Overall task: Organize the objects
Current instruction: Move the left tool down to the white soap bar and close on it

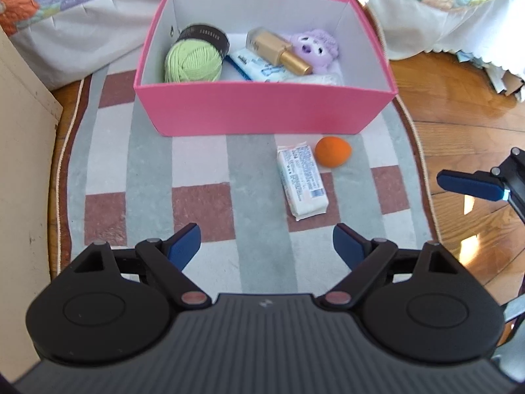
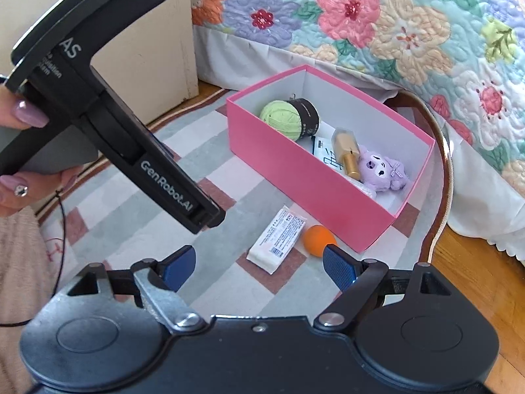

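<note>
Your left gripper [image 1: 266, 246] is hanging over the checked rug [image 1: 203, 170] with its blue pads spread wide and nothing between them; same story for your right gripper [image 2: 259, 266], fingers apart and empty, parked low over the rug just short of the loose stuff

The two things not boxed yet: a white tissue pack [image 1: 302, 180] lying flat on the rug, long axis running from near your left gripper up toward the pink box [image 1: 262, 111], its far short end pointing at the box's front wall; right beside that far end sits the orange sponge egg [image 1: 333, 151], lying on its side with the narrower tip pointing right, away from the pack; can't tell if they actually touch

Already in the box: green yarn ball [image 1: 193, 60] at the left, a gold bottle [image 1: 279, 51] lying diagonally with its cap toward the front right, a blue-and-white packet [image 1: 256, 65] under it, and a purple plush [image 1: 316, 46] at the right
</note>
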Demonstrator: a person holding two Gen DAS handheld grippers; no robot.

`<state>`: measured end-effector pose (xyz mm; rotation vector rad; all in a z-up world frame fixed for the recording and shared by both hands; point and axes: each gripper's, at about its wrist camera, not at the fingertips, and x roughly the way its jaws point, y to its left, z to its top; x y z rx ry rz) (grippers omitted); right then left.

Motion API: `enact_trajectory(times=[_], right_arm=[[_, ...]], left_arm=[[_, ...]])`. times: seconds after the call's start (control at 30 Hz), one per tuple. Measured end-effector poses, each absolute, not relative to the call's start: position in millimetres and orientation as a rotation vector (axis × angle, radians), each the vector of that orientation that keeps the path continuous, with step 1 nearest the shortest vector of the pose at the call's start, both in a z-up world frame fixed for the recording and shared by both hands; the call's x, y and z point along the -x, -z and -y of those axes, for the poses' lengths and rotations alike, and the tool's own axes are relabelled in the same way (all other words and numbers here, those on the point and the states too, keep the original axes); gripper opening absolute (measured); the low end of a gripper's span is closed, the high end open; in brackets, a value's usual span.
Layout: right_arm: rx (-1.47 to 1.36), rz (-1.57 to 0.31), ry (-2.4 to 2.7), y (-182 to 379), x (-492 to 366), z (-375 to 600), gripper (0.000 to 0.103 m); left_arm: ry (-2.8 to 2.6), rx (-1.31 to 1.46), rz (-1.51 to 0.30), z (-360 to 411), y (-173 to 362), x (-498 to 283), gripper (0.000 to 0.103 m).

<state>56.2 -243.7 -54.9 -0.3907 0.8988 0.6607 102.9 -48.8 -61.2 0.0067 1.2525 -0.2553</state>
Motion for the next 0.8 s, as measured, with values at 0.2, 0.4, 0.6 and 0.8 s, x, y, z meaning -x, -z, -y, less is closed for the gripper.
enact_trajectory(times=[0.2, 0.4, 0.6, 0.8], right_arm=[[0.382, -0.913, -0.691, 91.6, -68.0, 233.0, 0.088], [0.312, -0.934, -0.699, 123.4, -82.0, 223.3, 0.088], [0.259, -0.966, -0.678, 154.6, -99.3, 216.5, 0.087], [0.192, -0.986, -0.630, 168.2, -111.8, 219.2, 0.087]], left_arm=[[0.256, 0.007, -1.270, 47.9, 88.5, -108.7, 0.088], [0.265, 0.055, -1.249, 44.3, 111.1, -111.9, 0.087], [0.269, 0.096, -1.235, 40.3, 124.7, -117.6, 0.084], [0.301, 0.131, -1.204, 43.3, 134.4, -120.6, 0.078]])
